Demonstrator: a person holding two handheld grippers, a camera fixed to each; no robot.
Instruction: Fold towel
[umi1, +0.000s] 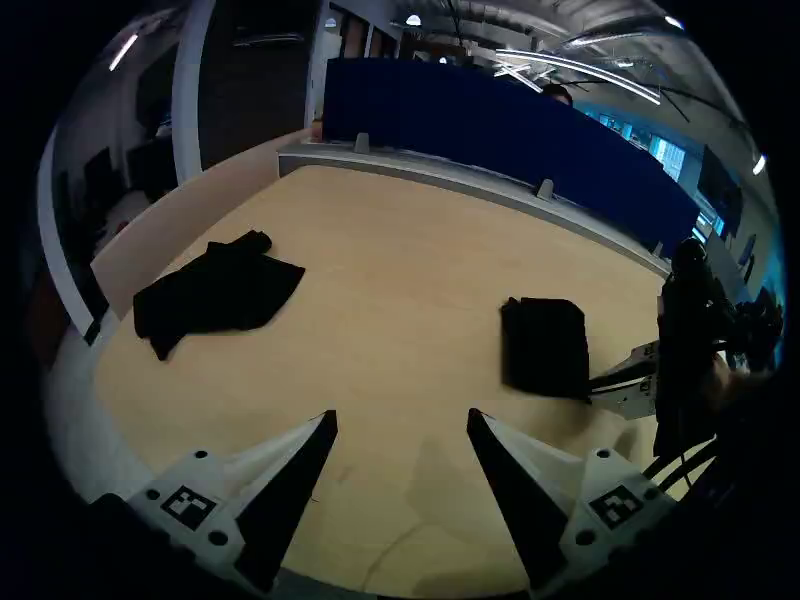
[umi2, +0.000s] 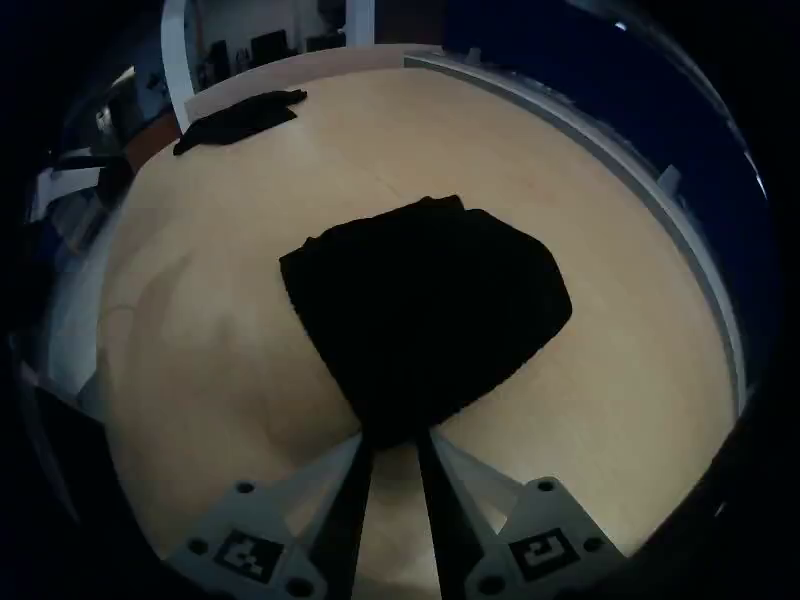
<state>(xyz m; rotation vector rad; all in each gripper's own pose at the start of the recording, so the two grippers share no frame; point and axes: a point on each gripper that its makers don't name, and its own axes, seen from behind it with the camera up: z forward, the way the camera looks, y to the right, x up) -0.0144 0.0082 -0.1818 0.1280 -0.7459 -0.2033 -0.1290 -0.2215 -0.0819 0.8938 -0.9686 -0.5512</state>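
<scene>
Right claw (umi2: 395, 438): narrow, pinching corner of folded black cloth towel (umi2: 430, 300)
Left claw (umi1: 401, 414): wide, empty, near towel
Markings: black-and-white square tags (umi1: 190, 503) on both claws

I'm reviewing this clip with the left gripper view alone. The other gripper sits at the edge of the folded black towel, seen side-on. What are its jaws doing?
Observer: In the right gripper view, the right gripper has its jaws set narrow, with the near corner of the folded black cloth towel pinched between their tips.
Operator: Is the fold tidy from there?
Observer: Not quite. The outline is uneven, rounded on one side, with a small bump on the far edge.
Operator: Does the towel fill the slot?
Observer: No. Behind the tips, the light wooden tabletop shows between the jaws.
</scene>
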